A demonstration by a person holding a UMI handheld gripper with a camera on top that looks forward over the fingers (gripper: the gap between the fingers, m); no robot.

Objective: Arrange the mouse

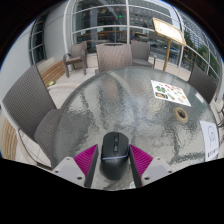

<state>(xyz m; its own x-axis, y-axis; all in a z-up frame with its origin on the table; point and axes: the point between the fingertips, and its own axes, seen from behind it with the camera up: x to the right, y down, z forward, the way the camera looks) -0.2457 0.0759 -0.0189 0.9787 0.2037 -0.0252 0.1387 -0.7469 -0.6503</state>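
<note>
1. Between the two pink pads sits the mouse (113, 152), one black one, nose pointing out over the table (120, 100). Both pads look pressed against its sides, so I'd say the gripper (113, 160) is clamped on it. Can't tell whether the mouse is resting on the tabletop or lifted just off it.

2. Progress-wise, my guess: the grab part is done, the placing part isn't. Nothing here shows a marked spot or mouse mat for it, so where it's meant to end up is anyone's call. What's left is setting it down straight somewhere sensible and letting go.

3. Count of stuff on the table, which is round and shiny:
   - one mouse
   - one white sheet (170, 92) with printed bits on it, over on the right, well apart from the mouse
   - one small round fitting (181, 116) just this side of the sheet, no idea what it is
   - one pale thing (210, 138) at the table's right rim, too cut off to name

4. Around the table: one grey chair (40, 110) on the left, and I make out two more chairs (112, 56) on the far side in front of the big windows (110, 22).
</note>
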